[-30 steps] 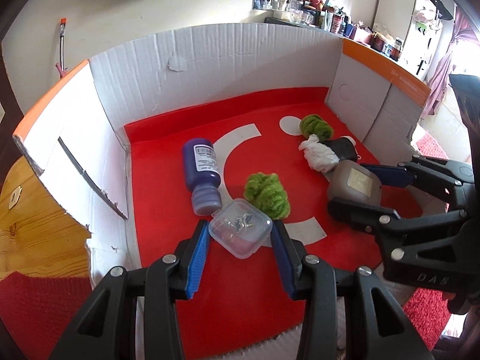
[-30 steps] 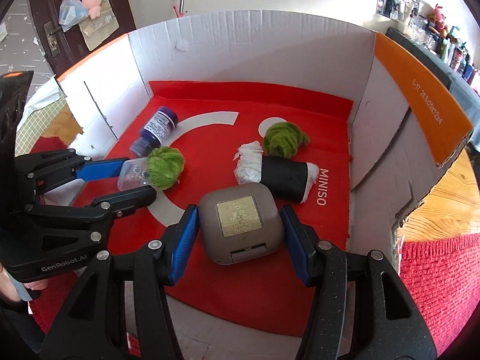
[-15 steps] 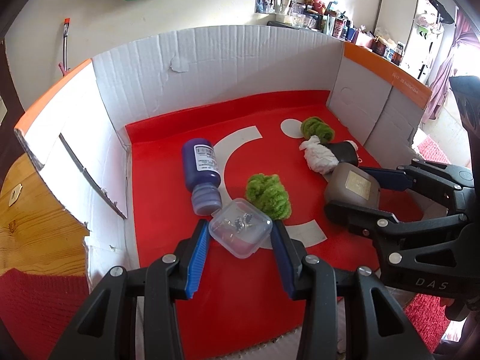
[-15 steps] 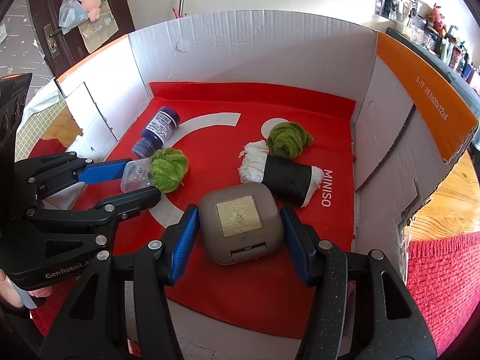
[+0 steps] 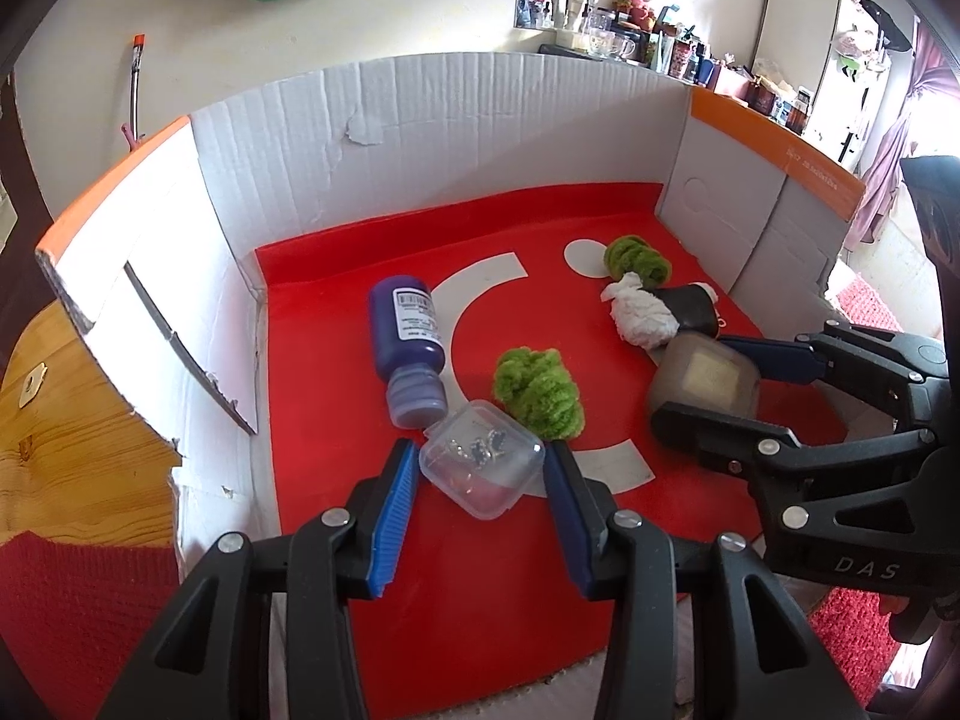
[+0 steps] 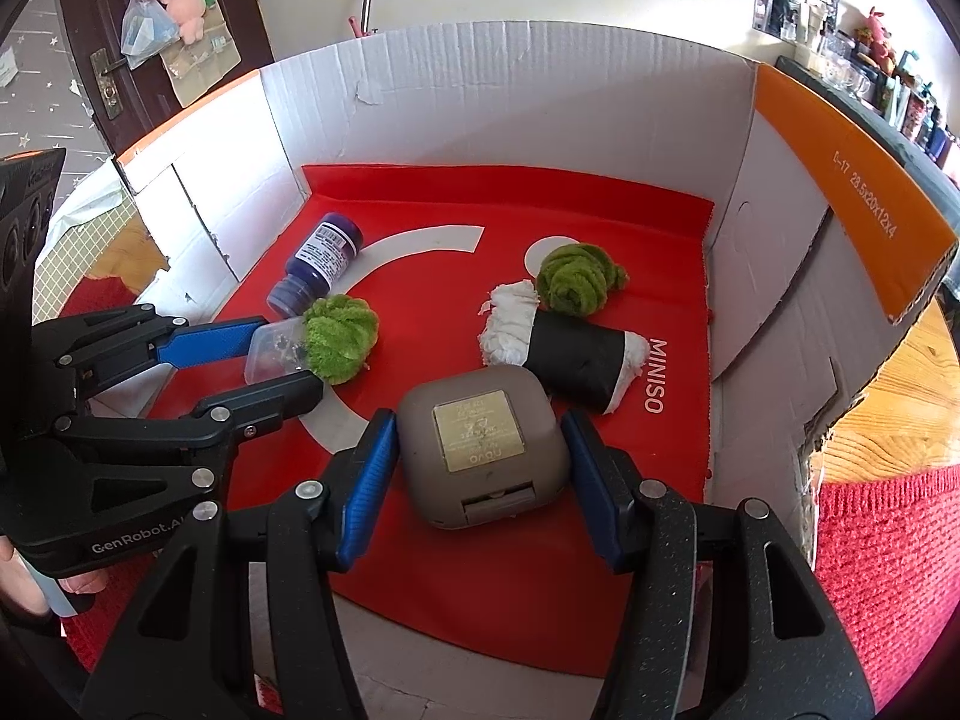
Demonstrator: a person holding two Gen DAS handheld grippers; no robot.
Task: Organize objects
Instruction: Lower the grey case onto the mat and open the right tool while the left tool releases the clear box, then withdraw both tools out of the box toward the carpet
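Observation:
Inside a white cardboard box [image 5: 450, 138] with a red liner, my left gripper [image 5: 480, 462] straddles a small clear plastic case [image 5: 480, 465] that lies on the liner. Its jaws are opening, and thin gaps show beside the case. My right gripper [image 6: 479, 420] is shut on a grey rounded case [image 6: 483, 450] with a gold label, which also rests on the liner. Each gripper shows in the other's view: the left gripper [image 6: 282, 357], the right gripper [image 5: 696, 381].
A blue bottle [image 5: 405, 324] lies on its side just beyond the clear case. A green pom-pom [image 5: 537, 390] touches that case. Farther right lie a second green pom-pom [image 6: 576, 279] and a black-and-white cloth roll [image 6: 576, 354]. Box walls stand on three sides.
The left jaws have spread slightly away from the clear case. Both hands and all objects kept their places.

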